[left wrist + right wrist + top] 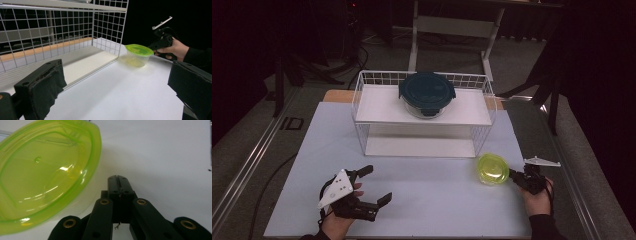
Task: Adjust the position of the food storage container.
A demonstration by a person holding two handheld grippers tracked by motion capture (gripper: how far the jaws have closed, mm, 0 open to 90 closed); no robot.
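Right gripper view: right gripper [117, 178], jaws pressed together and empty, sits just beside the green container [45, 170]; a sideways nudge could tip it.

The left claw [374, 184] lies low in the person's left hand [337, 220], its jaws spread wide. The right claw [511, 174], gripped by the right hand [538, 200], has its jaws pressed together
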